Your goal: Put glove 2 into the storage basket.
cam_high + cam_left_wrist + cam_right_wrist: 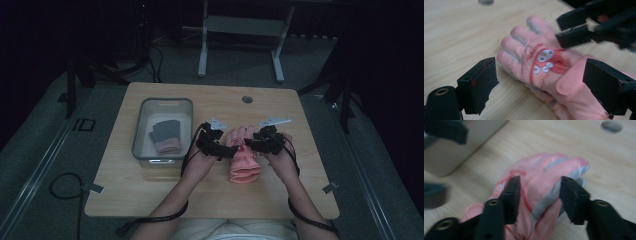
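Note:
A pink glove with a red-and-white patch lies flat on the wooden table, fingers pointing away from the person. My left gripper comes at it from the left, and my right gripper from the right. In the left gripper view the wide-apart jaws of the left gripper flank the glove near its cuff without touching it. In the right gripper view, the right gripper is half closed astride the glove, and I see no pad pressing on it.
A grey bin at the left holds a folded grey and pink item. A round hole marks the table's far side. Table legs and cables are on the floor beyond. The other gripper shows blurred across the glove.

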Tool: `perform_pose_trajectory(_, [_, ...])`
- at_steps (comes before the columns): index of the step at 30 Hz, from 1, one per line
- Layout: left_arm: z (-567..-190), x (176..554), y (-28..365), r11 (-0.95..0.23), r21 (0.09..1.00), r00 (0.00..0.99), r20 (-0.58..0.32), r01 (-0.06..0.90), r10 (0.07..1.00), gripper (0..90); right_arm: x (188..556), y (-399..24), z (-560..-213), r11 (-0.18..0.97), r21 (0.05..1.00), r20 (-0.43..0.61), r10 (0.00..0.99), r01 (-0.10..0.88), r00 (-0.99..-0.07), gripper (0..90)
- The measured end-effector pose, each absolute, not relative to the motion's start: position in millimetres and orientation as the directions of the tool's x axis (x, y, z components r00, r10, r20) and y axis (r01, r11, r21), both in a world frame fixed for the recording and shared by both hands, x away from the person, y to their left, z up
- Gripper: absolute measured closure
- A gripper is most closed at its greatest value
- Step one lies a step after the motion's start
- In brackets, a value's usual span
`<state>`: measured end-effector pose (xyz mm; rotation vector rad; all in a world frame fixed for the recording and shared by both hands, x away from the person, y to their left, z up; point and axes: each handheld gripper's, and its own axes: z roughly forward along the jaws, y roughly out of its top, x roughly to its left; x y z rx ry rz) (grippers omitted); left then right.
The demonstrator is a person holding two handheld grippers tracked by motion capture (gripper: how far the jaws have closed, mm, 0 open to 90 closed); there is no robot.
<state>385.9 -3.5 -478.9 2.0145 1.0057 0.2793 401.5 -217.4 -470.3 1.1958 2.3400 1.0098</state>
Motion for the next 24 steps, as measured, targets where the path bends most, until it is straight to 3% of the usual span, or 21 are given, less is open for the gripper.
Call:
perform_pose_trajectory(3, [-492, 396, -15, -0.353, 0.718, 0.631, -0.155, 0.601, 0.760, 12.2, 403, -223, -485, 0.396, 0.681, 0.053, 0.813, 0.616, -0.580, 44.0])
perform_pose_trajectory(6, [-506, 407, -23, -0.366, 0.655, 0.623, -0.206, 0.661, 0.755, 14.0, 406, -230, -499, 0.419, 0.641, 0.068, 0.804, 0.643, -0.591, 40.0])
perform_pose_trajectory(12, [-534, 424, -25, -0.328, 0.580, 0.585, -0.335, 0.746, 0.738, 17.1, 411, -237, -510, 0.426, 0.578, 0.158, 0.778, 0.696, -0.608, 43.3])
perform_pose_trajectory(16, [-544, 430, -20, -0.297, 0.557, 0.589, -0.469, 0.776, 0.658, 41.1, 413, -235, -516, 0.415, 0.563, 0.195, 0.773, 0.714, -0.603, 52.0])
perform_pose_trajectory(18, [-544, 430, -20, -0.297, 0.555, 0.589, -0.474, 0.777, 0.655, 44.0, 413, -235, -517, 0.411, 0.563, 0.199, 0.774, 0.717, -0.600, 53.6])
perform_pose_trajectory(24, [-536, 426, -21, -0.320, 0.574, 0.617, -0.449, 0.753, 0.647, 69.4, 408, -233, -517, 0.385, 0.581, 0.196, 0.789, 0.717, -0.582, 63.7])
